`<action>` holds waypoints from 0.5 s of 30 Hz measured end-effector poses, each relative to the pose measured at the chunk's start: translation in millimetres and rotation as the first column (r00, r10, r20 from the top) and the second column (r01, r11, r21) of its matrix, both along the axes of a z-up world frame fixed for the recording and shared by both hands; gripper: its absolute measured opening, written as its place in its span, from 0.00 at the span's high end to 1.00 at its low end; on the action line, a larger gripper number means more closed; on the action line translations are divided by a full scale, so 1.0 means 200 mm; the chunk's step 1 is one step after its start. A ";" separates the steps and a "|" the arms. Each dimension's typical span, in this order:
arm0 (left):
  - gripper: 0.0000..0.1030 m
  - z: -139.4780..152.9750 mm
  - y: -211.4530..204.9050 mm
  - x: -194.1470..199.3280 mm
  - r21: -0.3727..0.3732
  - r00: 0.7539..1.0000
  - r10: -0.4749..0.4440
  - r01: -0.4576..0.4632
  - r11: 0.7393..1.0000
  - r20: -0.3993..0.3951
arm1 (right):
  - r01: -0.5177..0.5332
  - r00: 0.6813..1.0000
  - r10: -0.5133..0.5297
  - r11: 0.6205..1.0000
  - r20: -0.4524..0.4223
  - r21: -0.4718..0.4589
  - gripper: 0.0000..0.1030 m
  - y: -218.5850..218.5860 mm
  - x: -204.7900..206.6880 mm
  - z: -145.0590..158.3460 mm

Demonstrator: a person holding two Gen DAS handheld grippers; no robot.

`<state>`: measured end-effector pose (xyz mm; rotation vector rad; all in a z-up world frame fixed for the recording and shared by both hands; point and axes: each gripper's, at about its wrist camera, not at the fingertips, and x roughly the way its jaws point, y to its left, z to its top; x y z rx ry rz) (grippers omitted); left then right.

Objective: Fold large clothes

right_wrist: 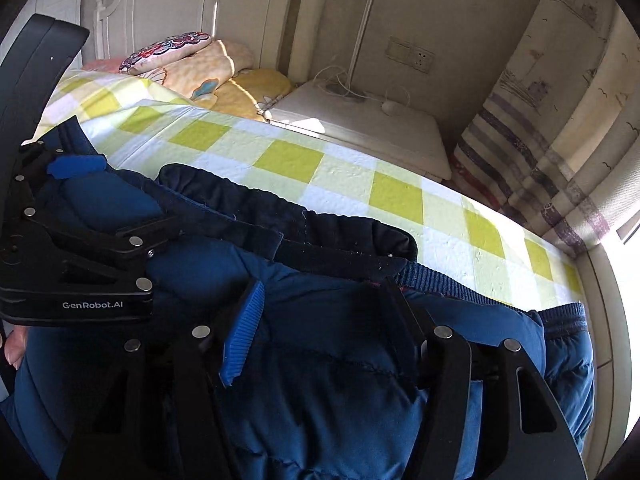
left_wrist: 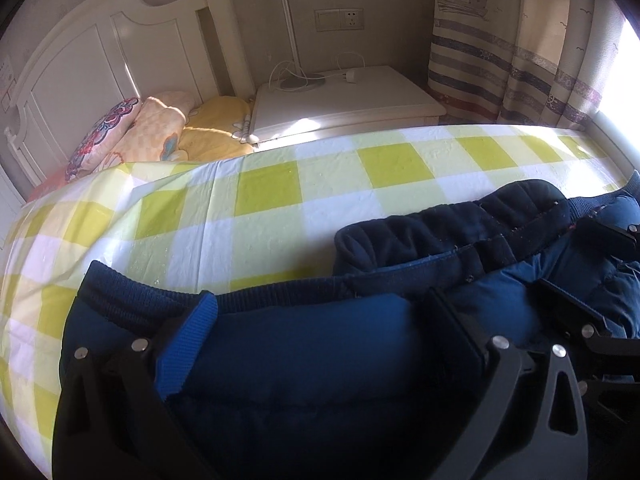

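A dark blue padded jacket (left_wrist: 320, 360) (right_wrist: 340, 380) with ribbed hems lies bunched on the near side of a bed with a yellow-green check sheet (left_wrist: 260, 188) (right_wrist: 288, 164). A darker navy fleecy part (left_wrist: 440, 224) (right_wrist: 288, 220) lies along its far edge. My left gripper (left_wrist: 324, 336) (right_wrist: 116, 200) stands wide open over the jacket's left part, and the padding bulges up between its fingers. My right gripper (right_wrist: 324, 328) (left_wrist: 592, 270) is close beside it on the right. It is partly open astride the jacket near a ribbed hem (right_wrist: 460, 280), and its pads do not visibly press the cloth.
Folded quilts and a patterned pillow (left_wrist: 116, 128) lie at the white headboard (left_wrist: 80, 64). Beyond the bed's far edge stands a white nightstand (left_wrist: 344, 100) with a lamp base and a charger cable. Striped curtains (left_wrist: 520, 60) and a bright window are at the right. A person's fingertip (right_wrist: 12, 348) shows at the left.
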<state>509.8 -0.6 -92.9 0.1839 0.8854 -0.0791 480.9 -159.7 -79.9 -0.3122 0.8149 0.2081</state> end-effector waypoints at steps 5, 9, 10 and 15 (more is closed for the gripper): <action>0.02 0.03 0.01 -0.02 -0.011 1.000 0.000 0.001 1.000 0.014 | -0.006 1.000 0.007 0.999 -0.020 0.054 0.43 -0.05 0.01 0.02; 0.02 0.11 0.19 -0.04 -0.102 1.000 0.009 -0.010 0.995 -0.005 | 0.025 0.999 -0.021 0.994 -0.045 0.104 0.39 -0.21 0.01 0.11; 0.02 0.12 0.25 -0.05 -0.114 1.000 0.014 -0.016 0.993 -0.013 | 0.074 0.997 -0.071 0.991 -0.027 0.114 0.34 -0.30 0.01 0.14; 0.03 0.06 0.54 -0.05 -0.322 0.996 0.023 -0.049 0.945 -0.085 | 0.328 0.943 -0.290 0.893 -0.165 0.307 0.22 -0.83 0.06 0.02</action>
